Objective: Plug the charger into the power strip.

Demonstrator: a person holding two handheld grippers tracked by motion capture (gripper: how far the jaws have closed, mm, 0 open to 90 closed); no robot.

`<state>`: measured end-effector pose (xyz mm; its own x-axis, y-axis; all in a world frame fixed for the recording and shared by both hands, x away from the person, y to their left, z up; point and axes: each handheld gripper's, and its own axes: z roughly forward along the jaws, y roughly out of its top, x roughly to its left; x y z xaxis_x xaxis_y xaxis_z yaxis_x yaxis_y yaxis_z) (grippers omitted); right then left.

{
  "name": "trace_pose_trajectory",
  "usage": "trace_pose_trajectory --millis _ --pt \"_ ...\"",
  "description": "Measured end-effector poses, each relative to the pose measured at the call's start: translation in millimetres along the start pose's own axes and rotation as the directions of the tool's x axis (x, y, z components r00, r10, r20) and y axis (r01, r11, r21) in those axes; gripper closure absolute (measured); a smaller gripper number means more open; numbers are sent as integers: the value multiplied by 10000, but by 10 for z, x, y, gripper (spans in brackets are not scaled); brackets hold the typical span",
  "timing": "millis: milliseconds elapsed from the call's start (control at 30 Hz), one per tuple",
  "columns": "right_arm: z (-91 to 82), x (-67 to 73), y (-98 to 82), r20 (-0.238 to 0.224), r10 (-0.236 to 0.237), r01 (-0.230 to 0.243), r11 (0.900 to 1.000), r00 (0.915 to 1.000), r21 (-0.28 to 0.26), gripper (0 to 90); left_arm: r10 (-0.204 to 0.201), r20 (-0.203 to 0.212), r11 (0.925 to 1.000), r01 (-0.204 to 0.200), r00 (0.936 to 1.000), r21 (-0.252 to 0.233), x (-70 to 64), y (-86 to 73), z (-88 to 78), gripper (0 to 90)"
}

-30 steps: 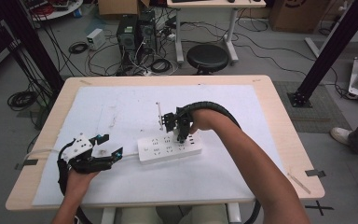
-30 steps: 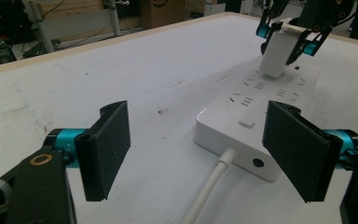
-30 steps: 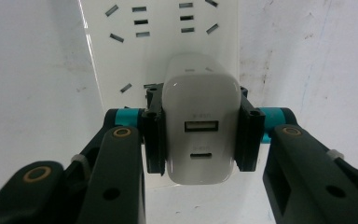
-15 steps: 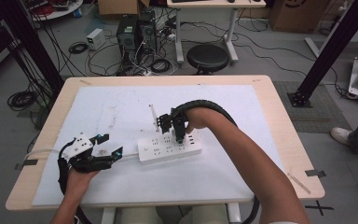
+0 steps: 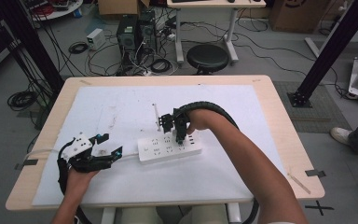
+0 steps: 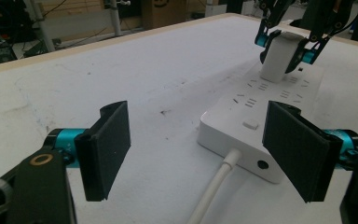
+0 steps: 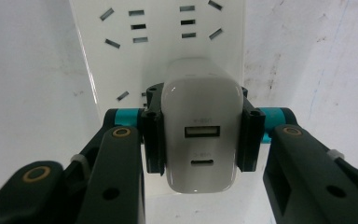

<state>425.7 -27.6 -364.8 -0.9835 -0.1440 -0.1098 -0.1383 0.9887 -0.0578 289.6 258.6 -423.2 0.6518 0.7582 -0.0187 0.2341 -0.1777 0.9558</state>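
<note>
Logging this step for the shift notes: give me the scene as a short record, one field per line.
work in hand: white charger held over the white power strip
right gripper: shut on the charger, jaws pressing its two sides
charger ports: two, facing the right gripper view's camera
charger seating: at the strip's sockets; cannot tell whether fully plugged in
left gripper: open, jaws apart near the strip's cable end, holding nothing
strip cable: white, leaves the end nearest the left gripper
surface: white sheet on a wooden table
</note>
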Motion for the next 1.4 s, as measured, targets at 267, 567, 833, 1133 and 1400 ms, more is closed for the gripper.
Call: trace_pose_trajectory --millis 267,567,833,1133,1400 --pt "18 21 -206 67 425 -405 9821 9991 -1839 607 20 14 10000 -20 10000 37 -16 3 2 234" --pt "-63 61 -627 -686 3231 -3202 8441 9439 -4302 253 -86 -5 10000 86 10000 -32 -13 5 -7 234" --pt "-85 243 -1088 -1252 5282 -4923 6439 8398 -5857 220 -175 45 9996 176 9998 -206 -26 17 -13 234" --pt "-81 570 -1515 -1317 6743 -5458 4500 7266 -7068 207 -239 102 9989 243 9997 -410 -35 45 3 234" --pt "41 925 -1881 -1465 7594 -5580 3179 6339 -7665 207 -248 101 9983 253 9996 -526 -50 62 13 234"
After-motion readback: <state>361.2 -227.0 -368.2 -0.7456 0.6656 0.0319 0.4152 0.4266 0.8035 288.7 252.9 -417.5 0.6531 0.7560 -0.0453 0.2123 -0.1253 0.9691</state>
